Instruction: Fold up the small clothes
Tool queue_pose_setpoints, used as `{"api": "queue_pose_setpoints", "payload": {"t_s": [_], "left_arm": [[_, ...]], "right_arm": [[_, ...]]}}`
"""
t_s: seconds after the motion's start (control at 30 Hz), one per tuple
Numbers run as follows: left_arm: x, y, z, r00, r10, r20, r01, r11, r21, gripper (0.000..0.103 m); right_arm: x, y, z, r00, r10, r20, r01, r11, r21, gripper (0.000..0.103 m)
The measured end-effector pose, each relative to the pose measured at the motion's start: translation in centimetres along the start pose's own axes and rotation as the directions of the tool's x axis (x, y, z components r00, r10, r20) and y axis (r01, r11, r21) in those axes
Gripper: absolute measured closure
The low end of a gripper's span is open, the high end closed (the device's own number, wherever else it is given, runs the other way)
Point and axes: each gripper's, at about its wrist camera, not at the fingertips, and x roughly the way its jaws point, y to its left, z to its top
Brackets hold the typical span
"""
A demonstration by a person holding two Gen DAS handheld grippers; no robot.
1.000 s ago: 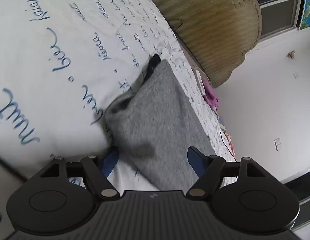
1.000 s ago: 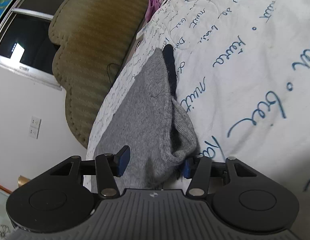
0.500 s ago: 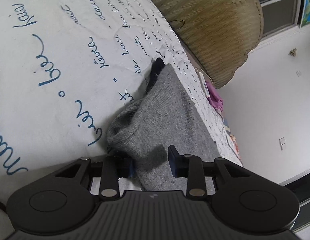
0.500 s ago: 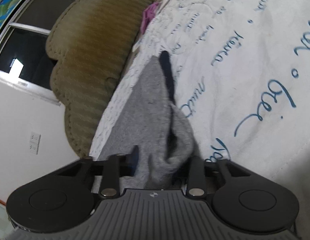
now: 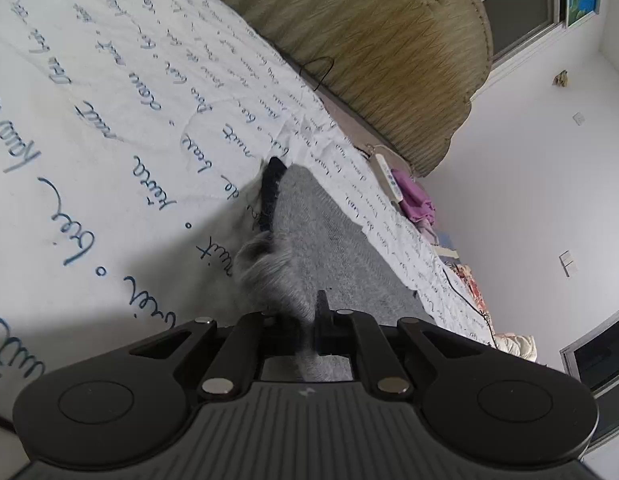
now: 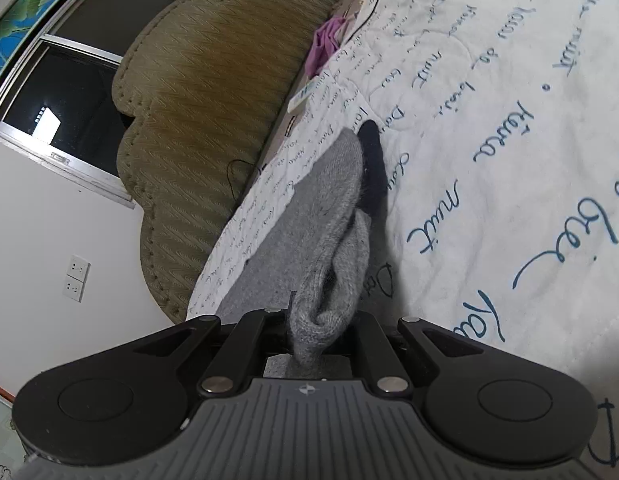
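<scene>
Left wrist view: white quilt point(image 5: 109, 128) printed with blue script covers a bed; tan padded headboard point(image 5: 389, 40) beyond it, white wall point(image 5: 549, 184) and window point(image 5: 517, 8) beside the headboard; purple cloth point(image 5: 417, 200) at the quilt's far edge. Grey knit garment point(image 5: 333, 248) lies on the quilt; left gripper point(image 5: 309, 320) has just clamped its near edge. Right wrist view: same quilt point(image 6: 509, 100), headboard point(image 6: 197, 100), dark window point(image 6: 69, 92), wall socket point(image 6: 75, 278). Right gripper point(image 6: 321, 320) pinches a bunched fold of the garment point(image 6: 309, 208).
</scene>
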Motion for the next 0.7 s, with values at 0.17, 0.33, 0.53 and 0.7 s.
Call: {"api": "queue_pose_setpoints", "payload": {"t_s": [0.17, 0.33, 0.53, 0.7], "left_arm": [[0.2, 1.0, -0.6, 0.999, 0.031, -0.027, -0.031, 1.0, -0.006, 0.098], [-1.1, 1.4, -1.4, 1.0, -0.001, -0.023, 0.001, 0.999, -0.04, 0.098], [-1.6, 2.6, -2.8, 0.999, 0.018, -0.046, -0.019, 0.999, -0.031, 0.098], [-0.3, 3.7, -3.3, 0.998, 0.012, -0.058, -0.014, 1.0, -0.022, 0.097]], "right_arm": [[-0.8, -1.2, -0.2, 1.0, -0.006, -0.012, 0.006, 1.0, 0.013, 0.093], [-2.5, -1.5, -1.1, 1.0, 0.029, -0.004, -0.029, 0.999, 0.034, 0.093], [-2.8, -3.1, -1.6, 0.999, 0.007, -0.033, -0.006, 0.999, 0.054, 0.093], [-2.2, -5.0, -1.9, 1.0, -0.001, -0.027, 0.003, 0.995, 0.096, 0.089]]}}
